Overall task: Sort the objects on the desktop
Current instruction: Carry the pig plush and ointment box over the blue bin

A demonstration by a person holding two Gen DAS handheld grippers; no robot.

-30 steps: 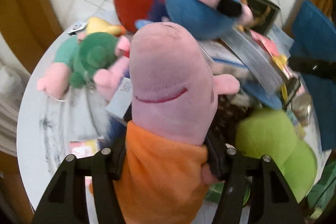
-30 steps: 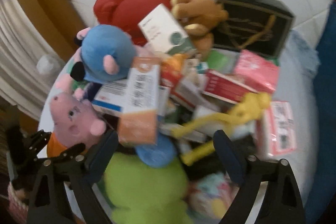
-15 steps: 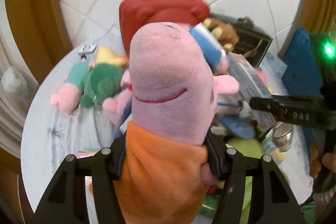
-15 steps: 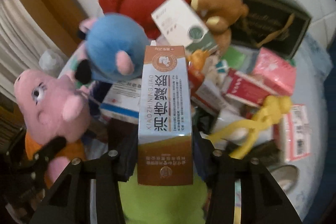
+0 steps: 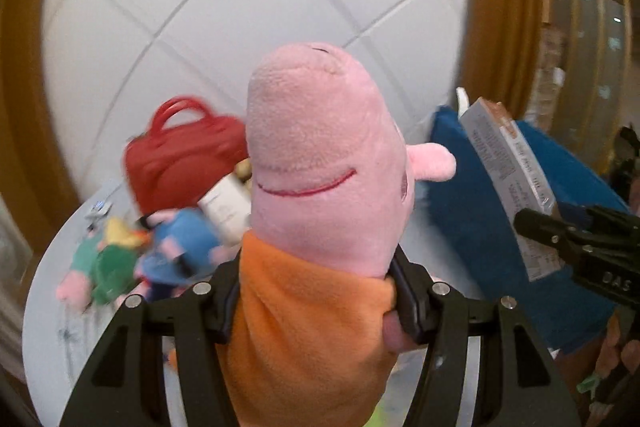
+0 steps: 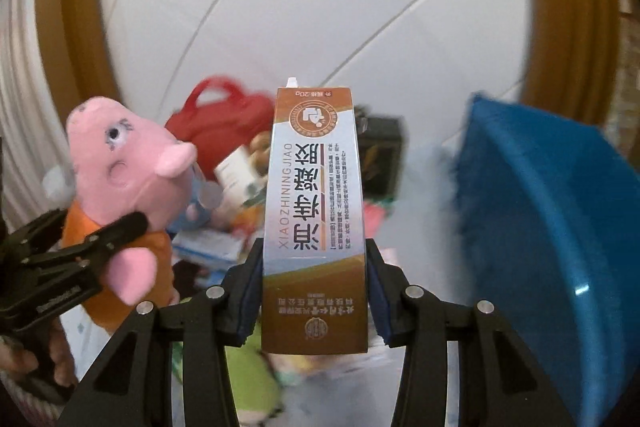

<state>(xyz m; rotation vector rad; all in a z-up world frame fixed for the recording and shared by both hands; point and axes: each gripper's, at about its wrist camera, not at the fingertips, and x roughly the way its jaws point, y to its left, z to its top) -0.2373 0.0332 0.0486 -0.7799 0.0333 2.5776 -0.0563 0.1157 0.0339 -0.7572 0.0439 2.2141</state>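
The left gripper (image 5: pixel 316 301) is clamped on a pink plush pig (image 5: pixel 320 163) in an orange dress, its pads pressing the orange body from both sides. The pig's body fills the space between the fingers and its pink head juts out beyond the fingertips, snout pointing away from the camera toward the white tiled wall. From the right wrist view the same pig (image 6: pixel 120 179) shows at the left, held clear above the surface with the left gripper's black fingers across its middle.

The right gripper (image 6: pixel 314 291) is closed on a tall brown and pale-blue medicine box (image 6: pixel 314 219), after its jaws have just been closing. The blue-padded fingers press the box's two narrow sides near its lower end, and the box stands upright between them, its printed face toward the camera and its top reaching well past the fingertips. In the left wrist view that box (image 5: pixel 508 183) appears at the right, tilted, gripped by the black fingers of the right gripper.

Below and behind both held things, the round white surface (image 5: pixel 52 283) carries a blurred pile: a red handbag (image 5: pixel 180 155), a blue plush toy (image 5: pixel 180 247) and a green plush toy (image 5: pixel 104 267) beside it. A blue basin (image 6: pixel 560 219) stands at the right, near the box.
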